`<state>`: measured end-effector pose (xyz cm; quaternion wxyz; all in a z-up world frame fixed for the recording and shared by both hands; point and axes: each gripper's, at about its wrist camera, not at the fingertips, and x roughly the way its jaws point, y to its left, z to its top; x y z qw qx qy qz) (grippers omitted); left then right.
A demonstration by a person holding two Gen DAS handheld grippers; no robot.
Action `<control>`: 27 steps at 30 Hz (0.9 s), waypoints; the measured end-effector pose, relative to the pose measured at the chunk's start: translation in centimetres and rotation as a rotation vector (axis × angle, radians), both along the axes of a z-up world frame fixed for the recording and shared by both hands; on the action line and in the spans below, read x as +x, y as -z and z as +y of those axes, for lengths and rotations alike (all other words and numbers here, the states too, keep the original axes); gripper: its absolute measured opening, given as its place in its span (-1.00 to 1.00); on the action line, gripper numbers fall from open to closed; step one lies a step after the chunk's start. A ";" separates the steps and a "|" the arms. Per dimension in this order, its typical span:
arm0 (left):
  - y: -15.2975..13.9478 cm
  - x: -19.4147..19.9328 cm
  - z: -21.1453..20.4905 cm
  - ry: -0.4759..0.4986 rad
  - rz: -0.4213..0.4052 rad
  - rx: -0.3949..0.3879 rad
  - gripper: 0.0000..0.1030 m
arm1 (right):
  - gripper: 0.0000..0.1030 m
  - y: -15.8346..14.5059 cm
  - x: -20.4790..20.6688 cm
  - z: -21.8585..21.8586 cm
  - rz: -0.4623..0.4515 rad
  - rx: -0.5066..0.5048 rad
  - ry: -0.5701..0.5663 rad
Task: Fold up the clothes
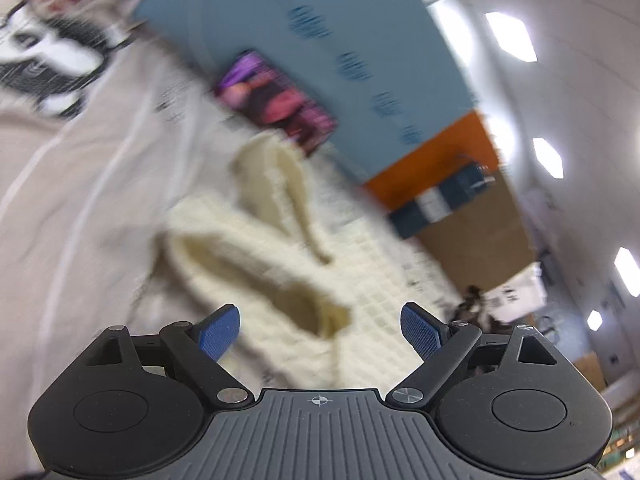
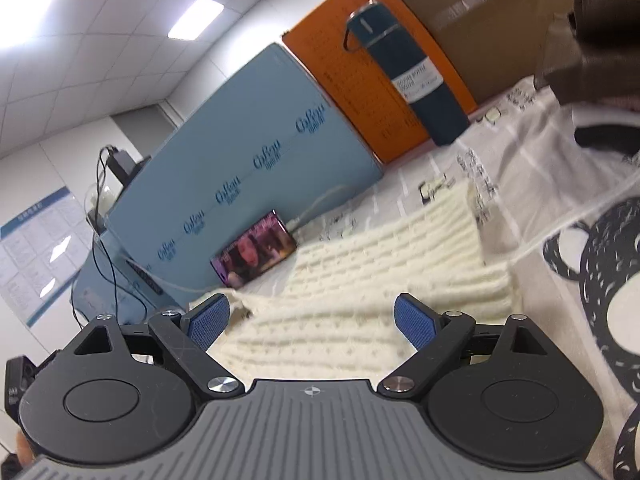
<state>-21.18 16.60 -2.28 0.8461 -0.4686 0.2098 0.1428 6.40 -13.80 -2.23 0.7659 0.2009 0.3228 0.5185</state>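
Observation:
A cream knitted garment [image 1: 264,256] lies crumpled on the printed cloth that covers the table [image 1: 80,208]; the left wrist view is blurred by motion. My left gripper [image 1: 320,330] is open and empty just above the garment's near folds. In the right wrist view the same cream knit [image 2: 360,272] lies spread flat in front of my right gripper [image 2: 312,322], which is open and empty with its blue pads [image 2: 208,320] either side of the near edge of the knit.
A blue board [image 2: 248,152] and an orange board [image 2: 380,76] stand at the back of the table, with a cardboard box [image 2: 480,20] beside them. A dark blue bottle [image 2: 408,76] and a phone with a lit screen [image 2: 256,254] lean there. Cables hang at the left.

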 end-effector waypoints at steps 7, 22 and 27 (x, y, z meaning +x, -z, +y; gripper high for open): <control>2.2 0.7 -0.2 -0.203 -0.062 -0.038 0.86 | 0.85 0.2 -0.5 0.0 -0.017 0.013 -0.021; -0.3 5.5 -3.1 -0.176 -0.080 0.453 -0.69 | 0.86 0.5 -0.5 -0.2 -0.044 0.015 -0.017; -2.9 6.9 -9.1 -0.018 -0.137 0.825 -0.69 | 0.86 0.3 -0.5 -0.8 -0.052 0.047 0.021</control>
